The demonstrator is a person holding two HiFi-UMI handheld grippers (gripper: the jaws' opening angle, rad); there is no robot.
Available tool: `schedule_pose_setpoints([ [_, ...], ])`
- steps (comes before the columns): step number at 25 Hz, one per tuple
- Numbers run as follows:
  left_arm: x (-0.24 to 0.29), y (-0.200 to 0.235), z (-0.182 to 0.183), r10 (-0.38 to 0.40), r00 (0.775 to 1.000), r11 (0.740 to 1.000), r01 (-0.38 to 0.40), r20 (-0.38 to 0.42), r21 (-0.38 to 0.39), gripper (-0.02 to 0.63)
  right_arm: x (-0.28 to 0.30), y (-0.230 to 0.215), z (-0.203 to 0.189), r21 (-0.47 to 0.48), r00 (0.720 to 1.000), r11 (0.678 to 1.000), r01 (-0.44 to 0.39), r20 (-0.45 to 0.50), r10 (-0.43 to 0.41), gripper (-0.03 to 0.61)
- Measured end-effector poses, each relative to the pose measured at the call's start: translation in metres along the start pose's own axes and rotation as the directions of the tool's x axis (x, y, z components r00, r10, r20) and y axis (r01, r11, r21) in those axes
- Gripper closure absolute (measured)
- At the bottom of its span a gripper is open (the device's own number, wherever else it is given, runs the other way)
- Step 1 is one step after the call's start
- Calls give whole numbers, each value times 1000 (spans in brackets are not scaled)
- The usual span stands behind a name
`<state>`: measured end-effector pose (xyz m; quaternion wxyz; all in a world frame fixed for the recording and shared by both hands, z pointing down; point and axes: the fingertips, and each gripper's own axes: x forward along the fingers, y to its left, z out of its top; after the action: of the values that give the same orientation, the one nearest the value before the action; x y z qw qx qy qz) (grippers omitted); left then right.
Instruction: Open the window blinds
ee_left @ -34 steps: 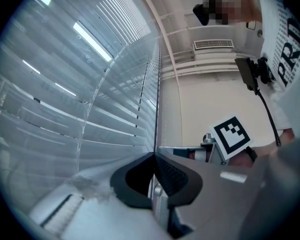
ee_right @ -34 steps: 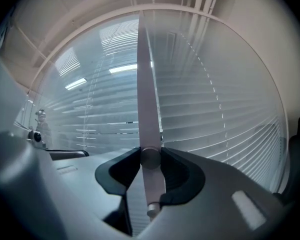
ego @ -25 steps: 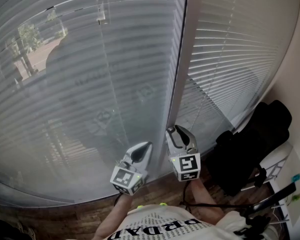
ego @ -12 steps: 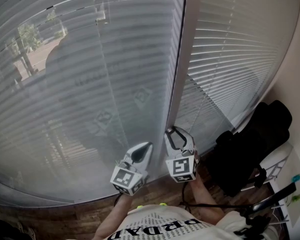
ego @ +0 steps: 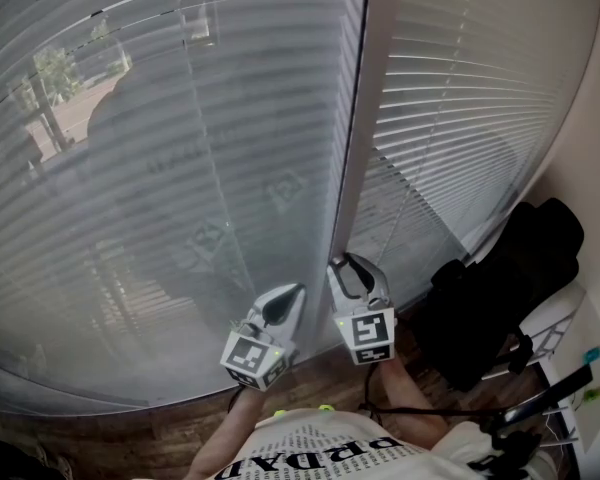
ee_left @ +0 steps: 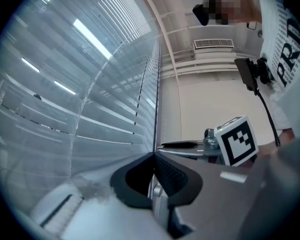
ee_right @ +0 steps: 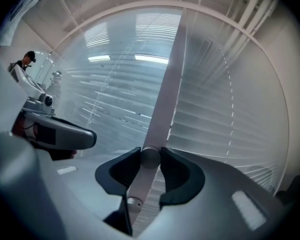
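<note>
- Fingers (ee_right: 182, 176) on the right gripper (ee_right: 150, 156) are clasped on a round grey piece (ee_right: 150, 160), one pad on each side of it. I take it for the blinds' turning control, though I cannot tell its exact kind.
- Straight beyond those fingertips rises the pale post (ee_right: 170, 69). The window blinds (ee_right: 225, 114) hang lowered on both sides of it, slats covering the glass, so the opening looks hardly begun.
- That gripper is held level and square to the piece, likely so that a roll of the wrist would turn it rather than slip off.
- Just beside the right fingers, on their left, sits the left gripper (ee_left: 154, 155), its fingers (ee_left: 176, 176) clenched together on nothing. It seems parked there, out of the way yet near enough to help.
- Ahead of the left fingertips there are only slats, and I cannot tell whether the tips touch them.
- Well off to the right of both pairs of fingers, a black bag (ego: 500, 288) slumps by the wall, clear of the work.
</note>
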<state>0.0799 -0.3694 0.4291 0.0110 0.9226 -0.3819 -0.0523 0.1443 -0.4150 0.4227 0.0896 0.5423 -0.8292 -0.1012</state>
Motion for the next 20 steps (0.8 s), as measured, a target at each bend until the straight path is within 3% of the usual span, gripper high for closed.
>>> schedule_pose_setpoints([
  [11,0,2,3,9,1000,1000,-9,7,0,618,0,-6,-3,195,999,981,-5,33,-2,445],
  [15,-2,3,3,9,1000,1000,-9,2,1,618,0,-8,-4,338,999,941,-22,46,6,445],
  [20,-3,3,3,12,1000,1000,-12,2,0,618,0,-9,-5,412,998,911,-21,59,-4,445],
])
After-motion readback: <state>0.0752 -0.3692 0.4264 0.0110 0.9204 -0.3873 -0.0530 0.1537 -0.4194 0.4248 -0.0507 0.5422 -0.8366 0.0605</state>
